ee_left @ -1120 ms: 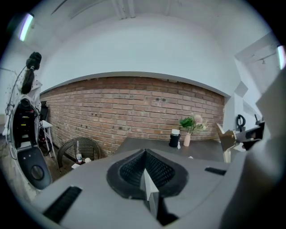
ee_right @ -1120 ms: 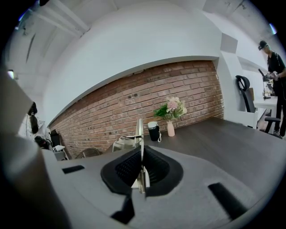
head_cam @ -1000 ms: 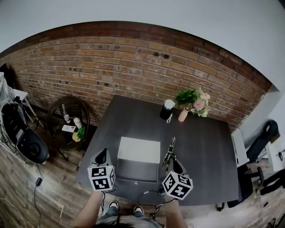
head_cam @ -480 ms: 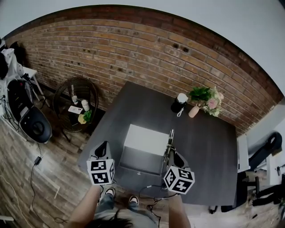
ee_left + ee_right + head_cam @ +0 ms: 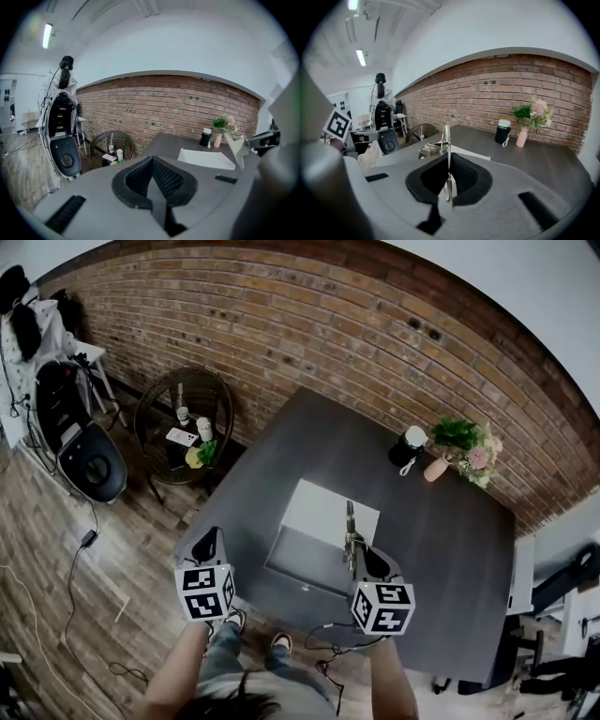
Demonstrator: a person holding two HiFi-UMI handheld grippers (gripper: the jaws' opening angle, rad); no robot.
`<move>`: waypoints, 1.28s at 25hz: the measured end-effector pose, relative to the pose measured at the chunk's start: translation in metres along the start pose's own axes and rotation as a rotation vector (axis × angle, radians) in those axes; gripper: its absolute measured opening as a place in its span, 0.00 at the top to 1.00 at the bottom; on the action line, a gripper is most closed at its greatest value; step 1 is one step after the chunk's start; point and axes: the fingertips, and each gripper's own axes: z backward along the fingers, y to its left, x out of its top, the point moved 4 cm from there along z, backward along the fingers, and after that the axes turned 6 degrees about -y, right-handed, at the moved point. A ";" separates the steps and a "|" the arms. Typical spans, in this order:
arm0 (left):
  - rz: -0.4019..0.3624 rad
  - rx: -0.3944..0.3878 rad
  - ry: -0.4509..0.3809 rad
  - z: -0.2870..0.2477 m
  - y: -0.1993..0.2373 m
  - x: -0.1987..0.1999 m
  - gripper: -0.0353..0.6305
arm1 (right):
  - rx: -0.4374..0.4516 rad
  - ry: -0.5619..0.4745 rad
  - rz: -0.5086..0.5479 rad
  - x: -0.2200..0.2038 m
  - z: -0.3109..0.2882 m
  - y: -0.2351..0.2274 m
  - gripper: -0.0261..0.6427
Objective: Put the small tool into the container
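Right gripper [image 5: 361,563] jaws pinch the slim silver metal tool [image 5: 350,524] upright over the open white-and-grey box container's [image 5: 317,505] right side near the dark worktop's [image 5: 441,531] front edge, left gripper [image 5: 208,547] jaws pressed together, empty; best to lower it inside the walls before letting go.

A dark table [image 5: 450,540] is set before a brick wall [image 5: 281,334]; a black canister [image 5: 408,446], a pink vase [image 5: 436,468] and flowers [image 5: 469,439] are grouped near its far edge; a round wire stand [image 5: 155,413] is placed beside it.

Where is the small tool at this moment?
Head view, centre right: the small tool stands clamped in the right gripper, its tip over the right side of the container on the dark table.
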 end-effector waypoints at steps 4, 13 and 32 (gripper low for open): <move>0.008 0.045 -0.004 0.005 0.013 -0.002 0.94 | 0.118 0.044 0.068 -0.006 -0.010 0.011 0.95; 0.019 0.127 0.002 0.017 0.040 -0.004 0.94 | 0.365 0.147 0.278 -0.022 -0.026 0.035 0.95; 0.036 0.253 0.032 0.043 0.083 -0.023 0.94 | 0.514 0.376 0.656 -0.076 -0.060 0.067 0.95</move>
